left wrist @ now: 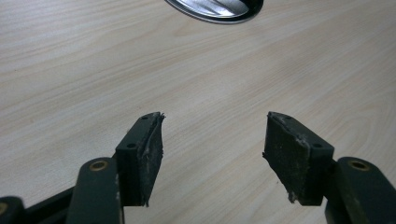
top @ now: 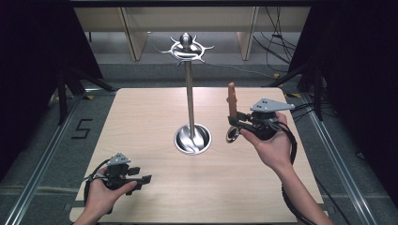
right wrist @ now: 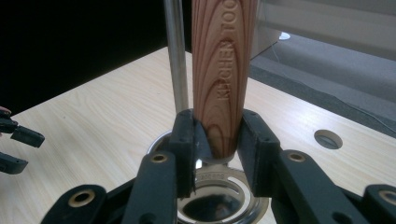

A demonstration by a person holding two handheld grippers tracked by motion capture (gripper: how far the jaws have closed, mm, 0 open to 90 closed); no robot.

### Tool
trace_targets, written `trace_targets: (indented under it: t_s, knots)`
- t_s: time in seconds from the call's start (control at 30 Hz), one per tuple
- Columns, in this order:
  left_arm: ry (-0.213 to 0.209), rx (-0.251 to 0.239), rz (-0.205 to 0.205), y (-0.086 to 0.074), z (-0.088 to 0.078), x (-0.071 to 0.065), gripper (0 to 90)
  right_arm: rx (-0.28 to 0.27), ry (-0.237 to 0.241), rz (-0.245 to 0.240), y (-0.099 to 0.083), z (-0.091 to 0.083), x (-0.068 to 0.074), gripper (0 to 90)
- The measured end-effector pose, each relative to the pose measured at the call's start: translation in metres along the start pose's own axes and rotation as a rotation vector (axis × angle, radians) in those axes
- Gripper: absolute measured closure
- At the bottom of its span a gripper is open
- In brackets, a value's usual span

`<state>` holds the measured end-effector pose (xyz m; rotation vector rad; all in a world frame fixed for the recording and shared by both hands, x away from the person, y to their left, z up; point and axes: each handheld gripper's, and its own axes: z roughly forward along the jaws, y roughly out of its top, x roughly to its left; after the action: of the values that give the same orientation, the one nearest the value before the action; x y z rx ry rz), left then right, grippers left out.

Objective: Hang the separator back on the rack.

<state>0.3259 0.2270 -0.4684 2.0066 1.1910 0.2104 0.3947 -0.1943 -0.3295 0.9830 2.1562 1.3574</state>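
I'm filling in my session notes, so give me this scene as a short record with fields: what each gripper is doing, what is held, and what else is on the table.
right gripper: shut on the utensil, held above the table
utensil: wooden handle upright, metal end below the jaws
left gripper: open, nothing between its jaws, low over the table near the front left
stand: metal pole with hooks on top, round base mid-table
table: light wood

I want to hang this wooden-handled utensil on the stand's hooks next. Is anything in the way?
Nothing visible blocks it. The right gripper holds the utensil upright, beside the stand's pole; open air separates it from the hooks above.
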Motion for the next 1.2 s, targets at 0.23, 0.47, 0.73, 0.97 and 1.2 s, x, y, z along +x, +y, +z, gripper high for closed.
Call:
trace_targets:
  t_s: [0.23,0.47,0.73,0.97,1.2]
  knots:
    - [-0.007,0.001,0.000,0.000,-0.001,0.001,36.6,-0.018,0.003,-0.026,0.007,-0.001,0.000,69.7]
    - [-0.006,-0.006,-0.003,0.000,-0.001,0.001,36.6,-0.040,-0.008,-0.017,0.012,0.001,0.003,69.7]
    - [-0.007,-0.013,-0.001,0.000,-0.001,0.000,36.6,-0.035,0.016,-0.032,0.020,0.001,0.003,69.7]
    - [-0.004,-0.009,0.010,0.001,-0.001,0.001,36.6,-0.036,0.012,-0.032,0.025,0.002,0.006,69.7]
    - [-0.005,-0.012,0.007,0.001,-0.001,0.001,36.6,-0.038,0.018,-0.030,0.028,0.005,0.009,69.7]
